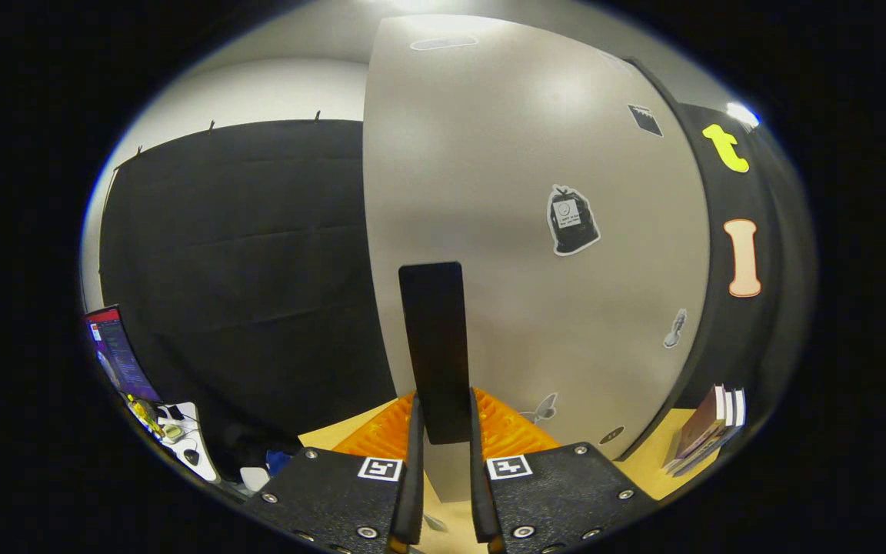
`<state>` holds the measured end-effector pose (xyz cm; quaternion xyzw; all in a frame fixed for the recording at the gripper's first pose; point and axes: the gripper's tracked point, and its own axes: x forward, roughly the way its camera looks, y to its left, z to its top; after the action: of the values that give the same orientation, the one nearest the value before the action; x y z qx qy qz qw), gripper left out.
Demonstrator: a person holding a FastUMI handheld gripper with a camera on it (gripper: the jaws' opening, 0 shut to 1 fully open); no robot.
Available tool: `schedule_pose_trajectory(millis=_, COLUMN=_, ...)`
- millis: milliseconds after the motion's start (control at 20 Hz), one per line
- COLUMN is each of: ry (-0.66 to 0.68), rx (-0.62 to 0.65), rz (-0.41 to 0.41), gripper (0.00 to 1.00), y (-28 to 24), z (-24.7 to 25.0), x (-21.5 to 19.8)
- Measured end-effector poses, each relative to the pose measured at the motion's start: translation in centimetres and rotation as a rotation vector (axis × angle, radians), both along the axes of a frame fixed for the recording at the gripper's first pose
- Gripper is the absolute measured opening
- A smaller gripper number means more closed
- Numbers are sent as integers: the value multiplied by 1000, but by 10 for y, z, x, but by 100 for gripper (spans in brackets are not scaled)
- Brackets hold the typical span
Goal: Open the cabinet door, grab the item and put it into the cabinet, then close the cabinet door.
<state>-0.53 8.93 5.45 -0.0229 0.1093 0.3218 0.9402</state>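
A pale grey cabinet door [535, 231] with several stickers stands right in front of me. Its tall black handle [434, 331] runs upright near the door's left edge. My gripper [443, 412] is shut on the lower end of this handle, one finger pressing on each side. The door's left edge [370, 231] stands out against the dark cloth behind; I cannot tell how far the door is swung. A small stack of books [708, 431] lies on the yellow-tan tabletop [643, 469], to the right of the door.
Black cloth hangs behind, to the left of the door. Low on the left, a lit monitor [116, 354] and a white desk [189, 446] with small items stand beyond the table's edge.
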Motion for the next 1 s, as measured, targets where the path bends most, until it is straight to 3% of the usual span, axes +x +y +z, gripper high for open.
schedule_pose_trajectory(millis=550, ry=57, rx=116, rz=-60, gripper=23, y=-8, z=-5, x=0)
schedule_pose_trajectory(millis=800, ry=21, rx=140, rz=-156, gripper=16, y=-19, z=0, x=-2)
schedule_pose_trajectory(millis=850, ry=18, rx=138, rz=-191, gripper=17, y=-25, z=-2, x=-2)
schedule_pose_trajectory(millis=1000, ry=22, rx=151, rz=-310, gripper=38, y=-53, z=-7, x=0)
